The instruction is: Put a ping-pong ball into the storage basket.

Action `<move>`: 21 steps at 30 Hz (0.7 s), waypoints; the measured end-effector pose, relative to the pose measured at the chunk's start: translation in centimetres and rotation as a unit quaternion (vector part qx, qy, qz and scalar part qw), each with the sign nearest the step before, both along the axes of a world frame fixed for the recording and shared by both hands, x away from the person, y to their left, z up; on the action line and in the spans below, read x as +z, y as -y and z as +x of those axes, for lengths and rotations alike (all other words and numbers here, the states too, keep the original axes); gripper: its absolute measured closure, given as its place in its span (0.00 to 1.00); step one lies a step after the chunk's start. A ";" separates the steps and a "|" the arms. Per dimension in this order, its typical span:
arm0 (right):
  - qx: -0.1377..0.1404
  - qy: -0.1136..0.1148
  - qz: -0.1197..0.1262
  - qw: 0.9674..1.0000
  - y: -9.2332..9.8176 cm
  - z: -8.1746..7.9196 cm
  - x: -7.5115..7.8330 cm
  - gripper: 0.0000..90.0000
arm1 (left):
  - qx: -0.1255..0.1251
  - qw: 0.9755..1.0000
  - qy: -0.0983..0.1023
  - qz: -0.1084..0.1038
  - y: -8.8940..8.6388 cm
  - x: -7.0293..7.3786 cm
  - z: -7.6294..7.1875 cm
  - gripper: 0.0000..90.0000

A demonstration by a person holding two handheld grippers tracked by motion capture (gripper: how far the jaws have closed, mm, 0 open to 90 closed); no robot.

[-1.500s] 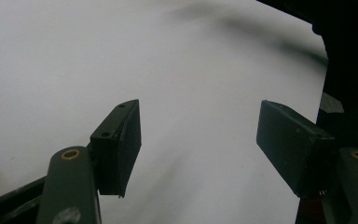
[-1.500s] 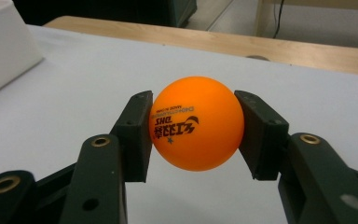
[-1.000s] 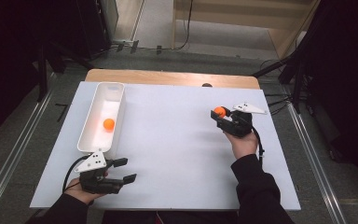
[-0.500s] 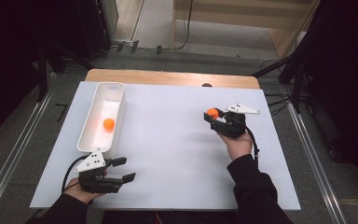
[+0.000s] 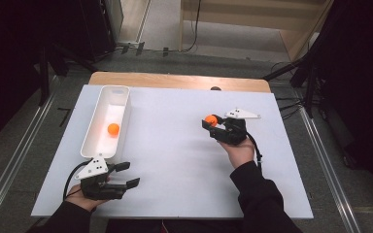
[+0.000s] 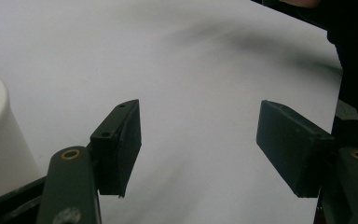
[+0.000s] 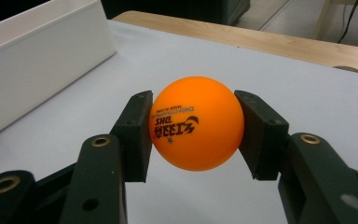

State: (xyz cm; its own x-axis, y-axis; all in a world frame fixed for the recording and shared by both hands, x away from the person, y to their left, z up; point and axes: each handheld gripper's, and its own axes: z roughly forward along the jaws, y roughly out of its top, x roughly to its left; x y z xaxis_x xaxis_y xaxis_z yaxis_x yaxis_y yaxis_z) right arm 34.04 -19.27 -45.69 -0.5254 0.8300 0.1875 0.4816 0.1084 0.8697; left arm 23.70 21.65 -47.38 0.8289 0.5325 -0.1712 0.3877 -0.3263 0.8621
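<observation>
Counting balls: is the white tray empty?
No, one orange ball lies inside the white tray.

ball (image 5: 112, 128) in tray (image 5: 91, 137), left of tool (image 5: 209, 123)

High cam looking fwd/down over whole white table (image 5: 175, 160); left gripper cam skimming sheet close-up; right gripper cam facing white bin (image 7: 37, 60), shared w/ high view (image 5: 104, 121).
</observation>
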 end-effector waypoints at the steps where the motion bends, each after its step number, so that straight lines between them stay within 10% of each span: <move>1: 0.003 0.001 -0.002 1.000 -0.1 0.0 0.0 0.54 | 0.000 1.000 0.001 0.000 0.0 0.0 0.0 0.35; 21: 0.044 -0.011 0.009 0.999 -2.8 -0.3 -0.2 0.54 | -0.001 1.000 0.003 0.004 -0.1 -0.1 0.0 0.35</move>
State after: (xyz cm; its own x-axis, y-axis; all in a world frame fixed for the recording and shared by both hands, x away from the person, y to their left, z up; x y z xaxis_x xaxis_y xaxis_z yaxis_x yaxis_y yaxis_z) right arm 33.75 -16.43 -45.85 -0.5909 0.7775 0.2152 0.4908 0.1348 0.8608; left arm 23.74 21.78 -47.48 0.8308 0.5327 -0.1616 0.3814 -0.3331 0.8623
